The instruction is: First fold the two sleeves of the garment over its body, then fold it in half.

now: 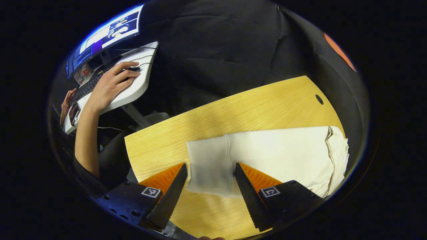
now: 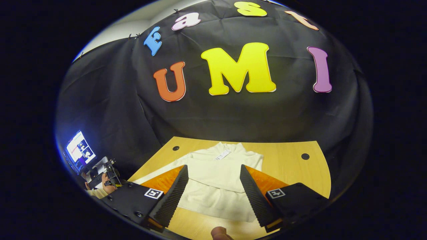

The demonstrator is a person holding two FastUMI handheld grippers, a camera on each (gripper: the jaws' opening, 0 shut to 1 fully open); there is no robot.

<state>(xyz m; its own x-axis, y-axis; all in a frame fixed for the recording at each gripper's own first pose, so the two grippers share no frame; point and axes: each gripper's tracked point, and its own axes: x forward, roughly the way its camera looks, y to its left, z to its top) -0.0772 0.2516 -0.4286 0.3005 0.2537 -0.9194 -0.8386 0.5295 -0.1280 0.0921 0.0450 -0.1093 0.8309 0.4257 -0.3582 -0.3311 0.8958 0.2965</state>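
In the left gripper view the left gripper [image 1: 208, 181] has its jaws wide apart, clamped on nothing; between the fingers [image 1: 173, 195] lies the ribbed cuff end of a sleeve [image 1: 208, 166], and whether the tips touch the cloth or hang above it cannot be told; the sleeve belongs to a cream garment [image 1: 277, 153] spread flat on a wooden table [image 1: 253, 103]; its right end is bunched in folds and cut off by the view's edge; beyond the table's left edge a person's hand [image 1: 111, 83] rests on a mouse on a white desk [image 1: 133, 90], with a keyboard [image 1: 87, 87] partly hidden under the arm and a lit screen [image 1: 106, 33] too blurred to make out.

In the right gripper view the right gripper [image 2: 213, 185] also stands with jaws apart, gripping nothing; the garment [image 2: 220, 173] lies between and beyond the fingers [image 2: 171, 196], collar toward the far edge, a small label [image 2: 223, 155] near the neck; its near corners are hidden behind the fingers, and one sleeve runs left behind the left finger; the table [image 2: 293, 170] shows two dark holes near its far edge; a fingertip [image 2: 220, 233] pokes in at the bottom, mostly cut off; far left, small and dim, a screen [image 2: 79, 151] and a hand [image 2: 108, 188].
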